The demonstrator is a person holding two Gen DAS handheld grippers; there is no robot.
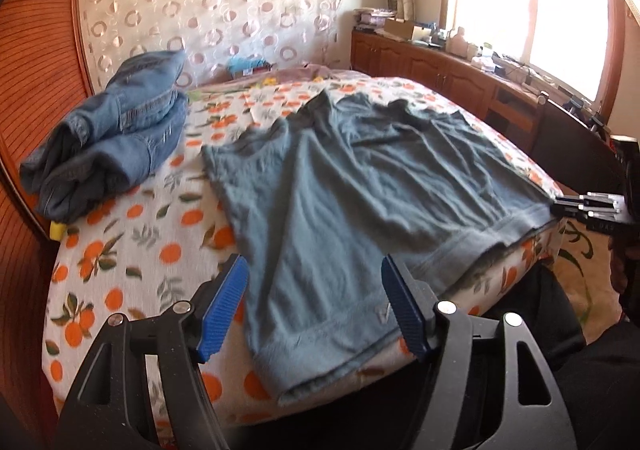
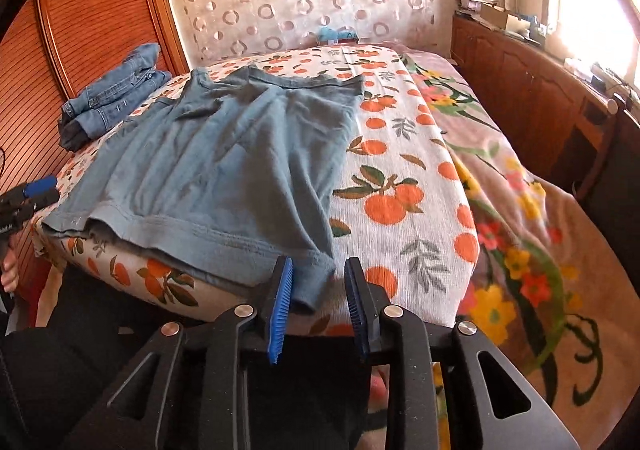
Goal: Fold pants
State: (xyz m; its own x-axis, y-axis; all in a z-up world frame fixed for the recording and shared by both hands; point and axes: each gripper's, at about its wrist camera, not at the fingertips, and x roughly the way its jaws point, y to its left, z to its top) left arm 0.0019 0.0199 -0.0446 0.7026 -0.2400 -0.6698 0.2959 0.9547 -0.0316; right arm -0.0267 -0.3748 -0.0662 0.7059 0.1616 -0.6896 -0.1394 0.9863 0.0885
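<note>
Grey-blue pants [image 1: 360,185] lie spread flat on the bed, hems at the near edge, waistband far; they also show in the right wrist view [image 2: 224,169]. My left gripper [image 1: 314,298] is open above the left leg's hem, its blue pads [image 1: 224,310] wide apart. My right gripper [image 2: 318,290] is open, its pads either side of the right hem corner [image 2: 316,274], not closed on it. The right gripper also shows at the right edge of the left wrist view [image 1: 588,207], and the left gripper at the left edge of the right wrist view [image 2: 32,193].
Folded denim jeans [image 1: 116,137] are stacked at the bed's far left by the wooden wardrobe [image 1: 36,69]. The orange-print sheet [image 2: 400,153] covers the bed; a floral blanket [image 2: 512,209] hangs off its right side. A cluttered wooden cabinet [image 1: 440,69] stands under the window.
</note>
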